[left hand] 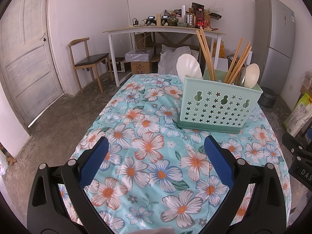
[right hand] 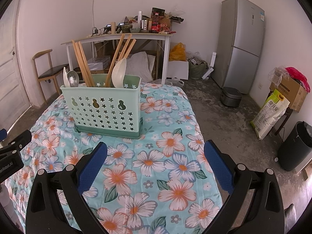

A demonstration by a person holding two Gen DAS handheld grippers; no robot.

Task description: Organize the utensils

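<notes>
Mint utensil caddy [left hand: 218,105] stands upright at the far end of the floral tablecloth [left hand: 148,156]; chopsticks [left hand: 205,54] and spoons [left hand: 251,76] stand in it, pointing up and splayed. Left gripper [left hand: 156,152] and right gripper [right hand: 156,152] both wide, empty. Partial "DAS" lettering at right edge.

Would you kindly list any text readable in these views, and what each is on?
"DAS", cut off: on the right tool.
"enRobot.AI", cut off: on the left tool.
Rice sack: large characters, too blurred to read.
Fridge labels, red bottle label: too small.
</notes>
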